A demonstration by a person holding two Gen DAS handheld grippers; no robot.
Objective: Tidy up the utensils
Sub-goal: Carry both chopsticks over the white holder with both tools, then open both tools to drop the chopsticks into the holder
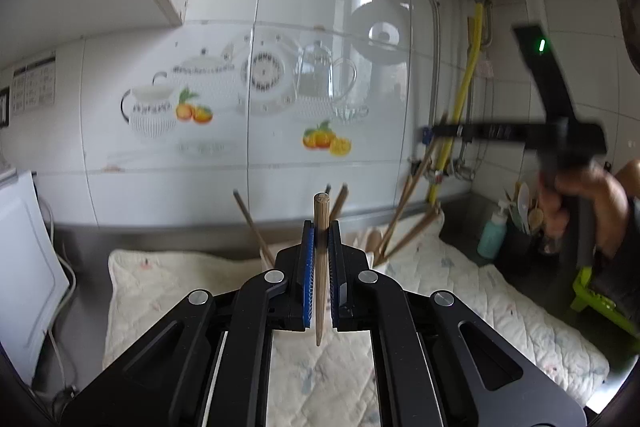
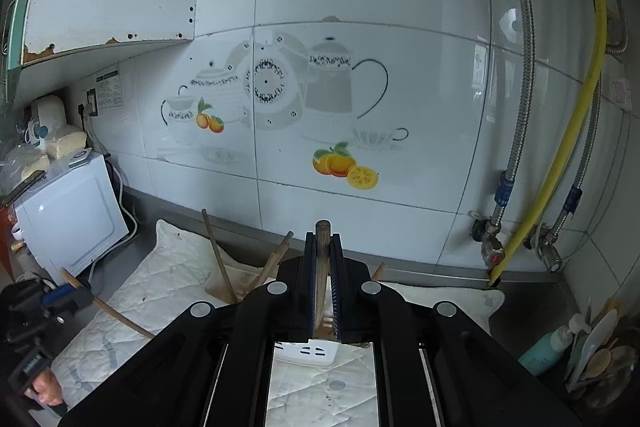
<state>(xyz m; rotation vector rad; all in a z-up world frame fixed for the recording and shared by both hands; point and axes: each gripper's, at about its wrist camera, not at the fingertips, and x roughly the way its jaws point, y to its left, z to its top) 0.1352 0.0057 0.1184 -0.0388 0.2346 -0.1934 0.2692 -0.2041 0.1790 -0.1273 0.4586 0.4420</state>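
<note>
My left gripper [image 1: 321, 227] is shut on a wooden chopstick [image 1: 321, 267] that stands upright between its blue pads, above the quilted cloth [image 1: 168, 291]. My right gripper [image 2: 322, 241] is shut on another wooden chopstick [image 2: 321, 291], held upright over a white slotted utensil holder [image 2: 308, 351]. Several wooden chopsticks [image 2: 218, 259] lean out of that holder. In the left wrist view the right gripper [image 1: 436, 133] appears blurred at the right, with its chopstick [image 1: 408, 203] hanging down to the holder [image 1: 368, 247].
A white appliance [image 2: 72, 219] stands at the left on the steel counter. A teal bottle [image 2: 548, 345] and a cup of spoons [image 2: 600, 359] stand at the right corner. Pipes and a yellow hose [image 2: 560, 155] run down the tiled wall.
</note>
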